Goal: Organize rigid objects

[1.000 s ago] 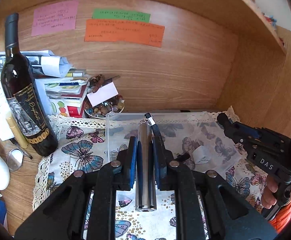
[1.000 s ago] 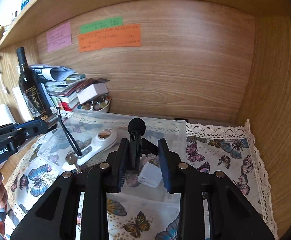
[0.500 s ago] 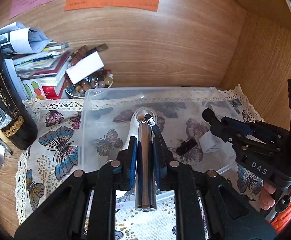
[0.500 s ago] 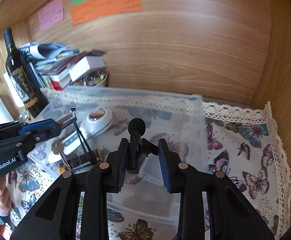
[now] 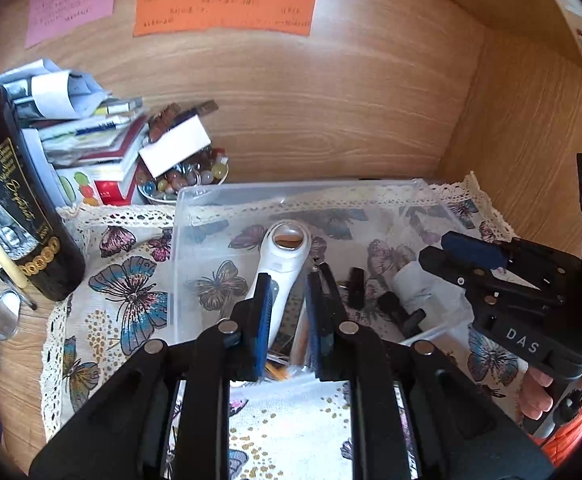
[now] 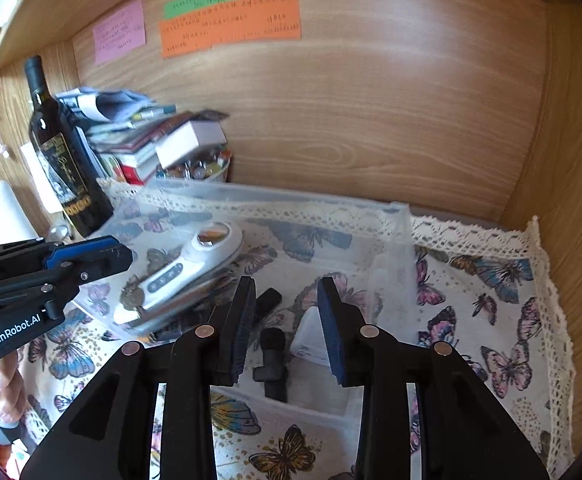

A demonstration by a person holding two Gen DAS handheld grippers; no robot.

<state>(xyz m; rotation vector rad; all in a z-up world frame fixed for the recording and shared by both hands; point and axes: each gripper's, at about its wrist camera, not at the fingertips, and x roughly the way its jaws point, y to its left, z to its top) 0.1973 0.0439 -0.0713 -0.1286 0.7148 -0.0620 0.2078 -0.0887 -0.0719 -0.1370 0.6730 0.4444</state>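
Clear plastic bin [image 5: 195,200], lace-edged cloth [image 6: 491,280]

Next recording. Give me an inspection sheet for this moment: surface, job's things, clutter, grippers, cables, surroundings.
Surface: butterfly-print cloth with lace edge on a wooden desk.
Job's things: clear plastic bin holds a white handheld device, a black mic-like gadget, a white charger block and keys.
Clutter: wine bottle, stack of books and papers, bowl of beads, small mirror.
Grippers: left gripper open over the bin, nothing between its fingers; right gripper open above the gadget.
Cables: nothing seen.
Surroundings: wood-panel alcove; pink, green and orange notes on the back wall.
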